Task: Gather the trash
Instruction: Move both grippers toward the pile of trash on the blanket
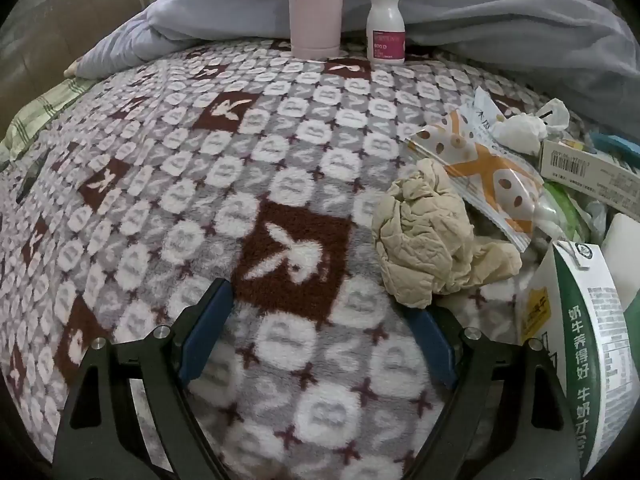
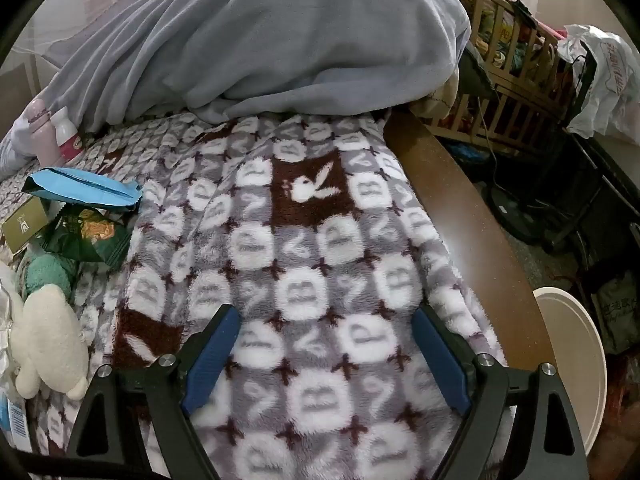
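While both the left tongs (image 1: 318, 330) and right tongs (image 2: 325, 354) are spread over the blanket (image 1: 192, 184), a crumpled tissue (image 1: 434, 240) lies just right of the left pair.

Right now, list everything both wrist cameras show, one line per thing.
patterned blanket: 1, grey, white and maroon, covers the bed
blue-grey duvet: 1, heaped at the far end
pink flask: 1, upright by the duvet
white pill bottle: 1, pink label, right of the flask
crumpled paper: 1, beige, edge of the trash pile
orange wrapper: 1, behind the paper
milk carton: 1, green-white, near right
blue packet: 1, left
green snack bag: 1, below the packet
plush toy: 1, cream, near left
white bin: 1, beside the bed
left gripper: open, empty
right gripper: open, empty
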Available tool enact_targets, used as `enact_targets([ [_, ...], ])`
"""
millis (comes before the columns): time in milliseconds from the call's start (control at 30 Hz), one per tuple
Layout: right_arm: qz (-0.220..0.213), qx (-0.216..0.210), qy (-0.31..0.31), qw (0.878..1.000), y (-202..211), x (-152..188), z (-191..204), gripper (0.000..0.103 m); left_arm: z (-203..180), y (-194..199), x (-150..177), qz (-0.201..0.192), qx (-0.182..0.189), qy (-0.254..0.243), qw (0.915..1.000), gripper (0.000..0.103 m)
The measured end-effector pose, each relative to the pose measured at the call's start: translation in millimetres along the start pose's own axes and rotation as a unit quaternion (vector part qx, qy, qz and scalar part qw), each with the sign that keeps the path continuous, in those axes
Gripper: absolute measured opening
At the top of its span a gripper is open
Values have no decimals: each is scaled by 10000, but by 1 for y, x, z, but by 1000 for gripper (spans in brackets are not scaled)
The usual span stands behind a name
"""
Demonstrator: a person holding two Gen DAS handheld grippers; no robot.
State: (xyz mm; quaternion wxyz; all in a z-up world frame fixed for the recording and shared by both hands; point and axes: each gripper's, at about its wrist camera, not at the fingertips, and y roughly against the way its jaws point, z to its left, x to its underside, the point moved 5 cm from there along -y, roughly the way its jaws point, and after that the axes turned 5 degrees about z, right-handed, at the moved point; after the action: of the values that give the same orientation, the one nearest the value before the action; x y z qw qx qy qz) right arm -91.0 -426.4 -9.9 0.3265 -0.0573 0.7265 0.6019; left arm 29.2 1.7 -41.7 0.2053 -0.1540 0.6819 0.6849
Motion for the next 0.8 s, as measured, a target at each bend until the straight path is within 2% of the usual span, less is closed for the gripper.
enact_targets([
  [167,-1,2,-2,10000,0,0,0,87,0,6,1,165,-83,-14,9998,86],
  [233,-5,-2,-1,10000,0,0,0,87,1,15,3,298,-56,-12,9995,86],
  [300,8,10,9,10000,0,0,0,87,7,31,9,268,-42,22,9996,86],
  [400,134,-101,1,9999,6,0,-4,87,8,57,11,23,-98,32,9999,86],
  [500,182,-117,-112,9997,29,2,-10,87,9,92,9,-266,-47,13,9996,86],
  [800,-626,-411,255,9969,123,2,16,87,-22,179,10,-1045,334,-247,9937,86],
])
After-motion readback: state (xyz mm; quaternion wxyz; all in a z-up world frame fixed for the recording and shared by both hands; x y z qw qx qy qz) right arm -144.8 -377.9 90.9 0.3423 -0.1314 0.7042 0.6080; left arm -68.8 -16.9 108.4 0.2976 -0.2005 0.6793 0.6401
